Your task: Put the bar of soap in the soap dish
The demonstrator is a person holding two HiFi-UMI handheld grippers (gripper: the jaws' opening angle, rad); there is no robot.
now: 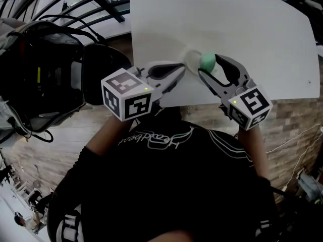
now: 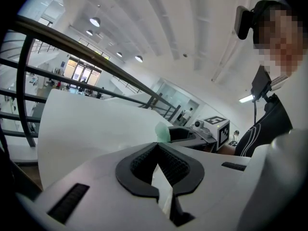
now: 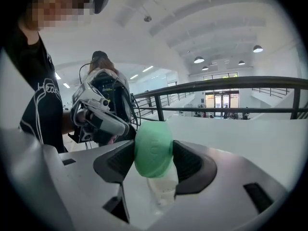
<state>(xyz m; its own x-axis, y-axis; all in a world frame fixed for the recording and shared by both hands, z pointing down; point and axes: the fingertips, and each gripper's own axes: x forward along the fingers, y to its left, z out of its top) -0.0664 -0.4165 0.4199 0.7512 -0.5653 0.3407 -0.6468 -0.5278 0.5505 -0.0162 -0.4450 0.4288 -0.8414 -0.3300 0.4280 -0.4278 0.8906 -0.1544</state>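
Slippage risk: the right gripper pinches the rounded bar of soap just above the unheld soap dish, and an uneven release could knock the dish aside, since the left gripper, pressed together beside it, steadies nothing.

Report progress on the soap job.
Done: bar of soap gripped by the right gripper. In hand: it is held over the clear soap dish, not yet set in. Left: lower it and release. The left gripper, jaws shut, sits beside the dish.

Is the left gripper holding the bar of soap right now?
No, the green bar of soap is clamped between the jaws of the right gripper; the left gripper has its jaws together on nothing.
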